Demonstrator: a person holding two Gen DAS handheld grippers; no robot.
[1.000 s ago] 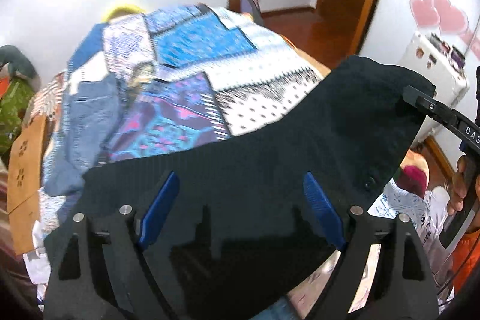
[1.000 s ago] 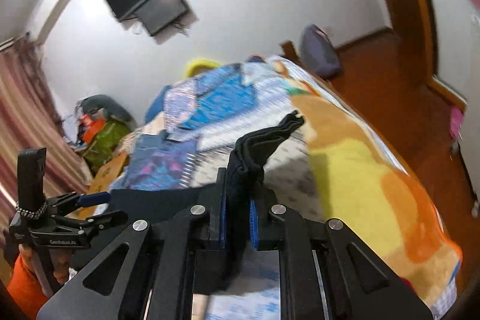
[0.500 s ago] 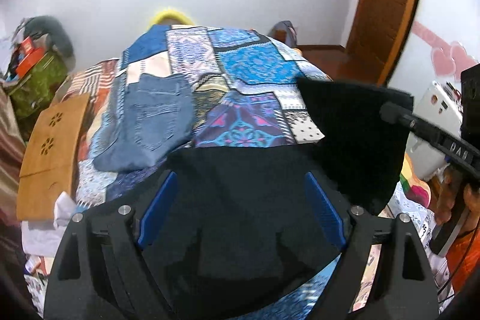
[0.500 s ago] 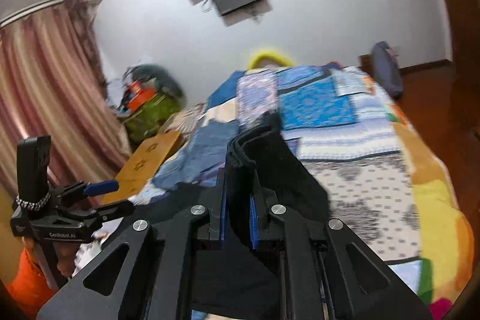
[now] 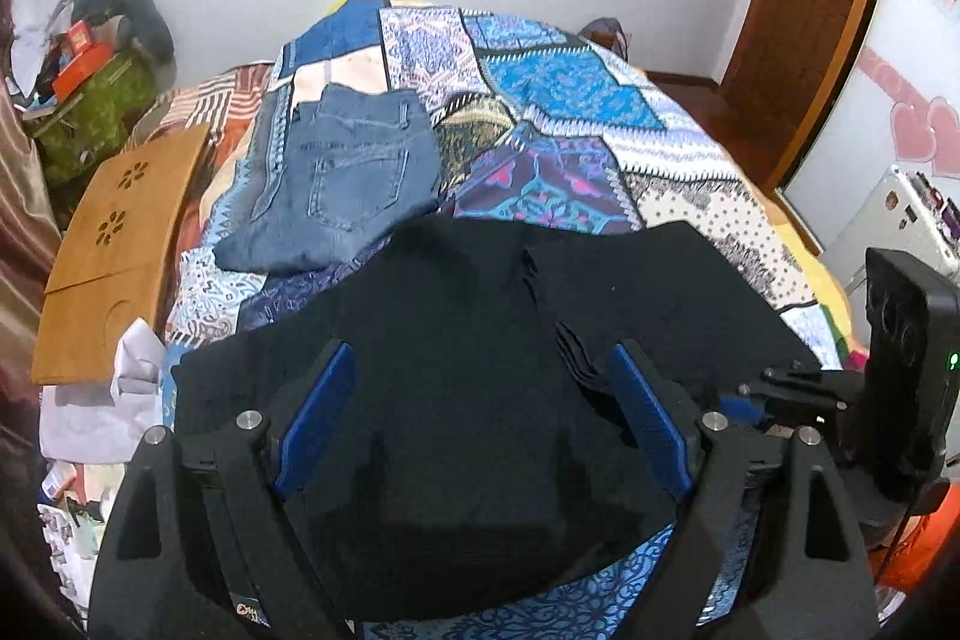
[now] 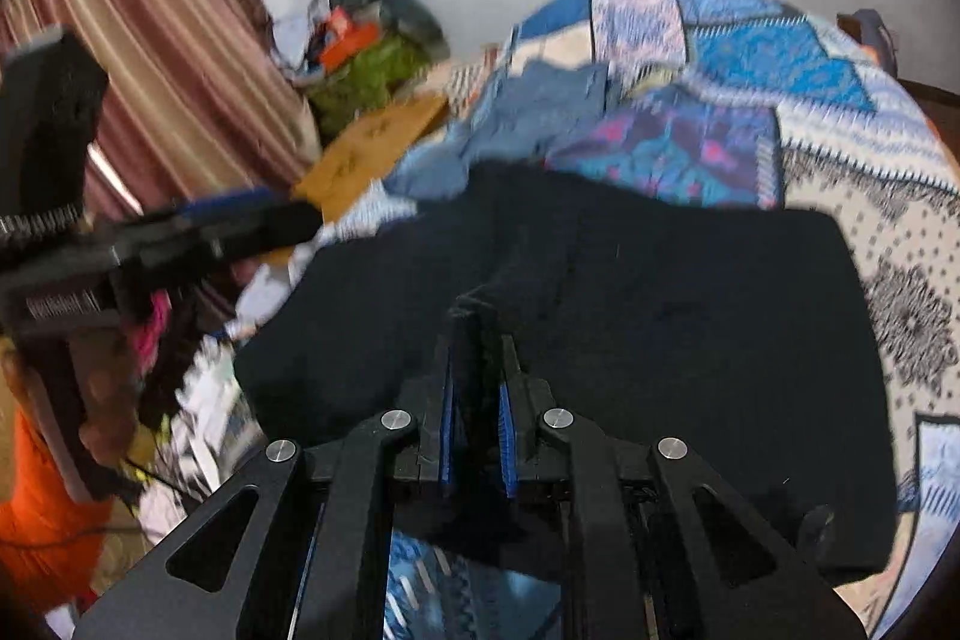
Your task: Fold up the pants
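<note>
The bed [image 5: 570,88] carries the black pants [image 5: 480,340] at 6 o'clock, jeans [image 5: 348,172] at 11. Right tongs [image 6: 477,370] pinch a fabric edge; left tongs [image 5: 480,400] spread. Lay the fold flat, edges matched, before releasing

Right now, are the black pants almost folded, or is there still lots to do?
One fold looks done: the black pants lie doubled on the patchwork quilt. The right gripper pinches a bunched edge; the left gripper is open above them. Left: let go, smooth, probably fold again. The blue jeans already lie folded.
</note>
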